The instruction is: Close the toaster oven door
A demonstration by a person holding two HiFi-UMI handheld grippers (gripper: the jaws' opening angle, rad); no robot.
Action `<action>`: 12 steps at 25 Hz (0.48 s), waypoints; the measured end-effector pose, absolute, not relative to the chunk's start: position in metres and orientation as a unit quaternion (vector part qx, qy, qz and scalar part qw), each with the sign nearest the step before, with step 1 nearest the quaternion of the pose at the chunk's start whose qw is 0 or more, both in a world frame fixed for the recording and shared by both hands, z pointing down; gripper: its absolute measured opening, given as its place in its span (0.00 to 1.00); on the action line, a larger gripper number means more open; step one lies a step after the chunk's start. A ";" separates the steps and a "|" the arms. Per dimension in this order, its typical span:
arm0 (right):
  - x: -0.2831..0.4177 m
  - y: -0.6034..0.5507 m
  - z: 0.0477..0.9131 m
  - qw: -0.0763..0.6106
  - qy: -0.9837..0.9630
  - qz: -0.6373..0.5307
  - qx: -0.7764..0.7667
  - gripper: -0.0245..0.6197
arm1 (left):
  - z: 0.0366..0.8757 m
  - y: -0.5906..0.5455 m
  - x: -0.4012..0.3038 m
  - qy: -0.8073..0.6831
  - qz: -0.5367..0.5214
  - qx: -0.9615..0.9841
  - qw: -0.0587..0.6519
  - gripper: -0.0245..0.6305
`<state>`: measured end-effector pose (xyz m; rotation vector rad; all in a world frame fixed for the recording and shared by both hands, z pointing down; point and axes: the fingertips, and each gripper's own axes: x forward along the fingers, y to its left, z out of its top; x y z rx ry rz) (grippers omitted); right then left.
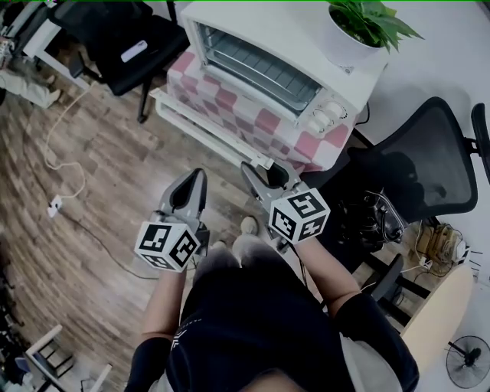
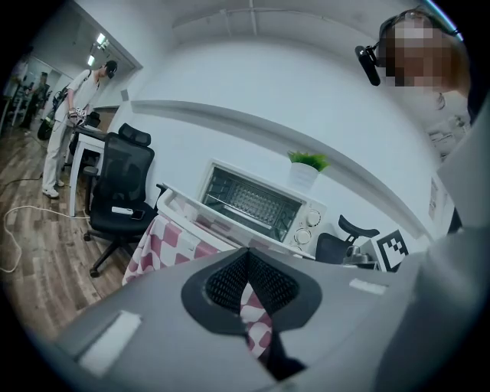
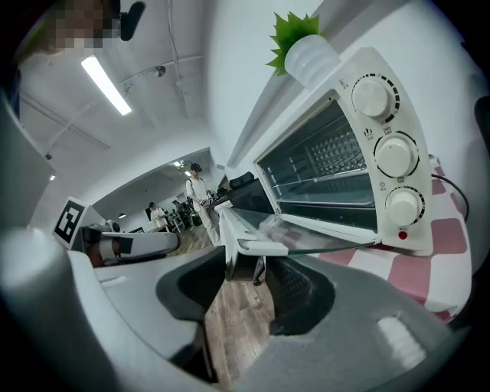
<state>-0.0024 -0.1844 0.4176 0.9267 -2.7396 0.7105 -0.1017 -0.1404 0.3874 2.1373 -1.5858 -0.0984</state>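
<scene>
Closest in, the right tongs are clenched on the near end of the handle. One pad sits on each side of the dark end block, at the corner of the door and not at its middle. The door lies dropped flat. It runs away from those tongs toward the left tongs' side, with the glass facing up. The toaster oven stands just ahead of and above the right tongs on the cloth-covered tabletop.

The left tongs are pinched together on nothing. They hang short of the door, beside the right pair.

The close is only beginning, since the door is fully down. The lift should probably follow an arc about the hinge at the oven's lower front edge, rising and rolling forward together. A straight pull upward would fight the hinge. A corner hold is likely to twist the frame, so the squeeze should stay gentle and the swing slow. The oven may creep on the cloth. The door should be pressed until it sits flush with the oven's front.
</scene>
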 end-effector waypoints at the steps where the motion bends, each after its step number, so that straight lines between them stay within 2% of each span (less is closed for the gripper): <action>1: -0.001 -0.185 0.414 0.079 -0.918 0.237 0.308 0.29 | 0.385 -0.141 -0.100 -0.578 -0.036 0.780 0.236 0.06; 12: 0.012 -0.213 0.370 0.018 -0.914 0.276 0.296 0.29 | 0.364 -0.156 -0.095 -0.584 -0.050 0.782 0.212 0.06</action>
